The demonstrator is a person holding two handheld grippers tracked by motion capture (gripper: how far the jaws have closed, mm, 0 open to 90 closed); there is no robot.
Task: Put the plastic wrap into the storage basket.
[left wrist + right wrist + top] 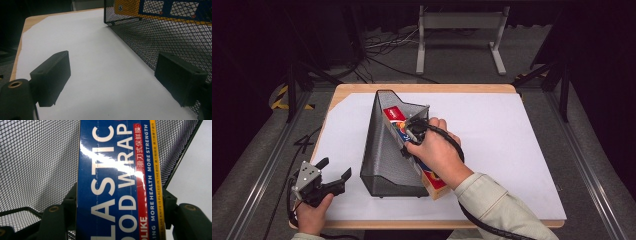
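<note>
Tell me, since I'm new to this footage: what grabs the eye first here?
The black mesh file holder at mid-table, with a long blue plastic food wrap box slanting across its open side. The right gripper is clamped on that box, while the left gripper hovers open over the white sheet near the front-left corner.

the long blue box [117,185] is showing big white letters along its face in the right gripper view, cut off by the frame edges: "lastic" and "od wrap", most likely plastic food wrap. a red strip toward 3 o'clock of those letters is carrying chinese characters and, lower down, "olike". beside it, white print is reading "more health more strength". the yellow band at the box's 3 o'clock edge is bearing tiny print, partly legible as "slide knife is placed in the box".
</note>
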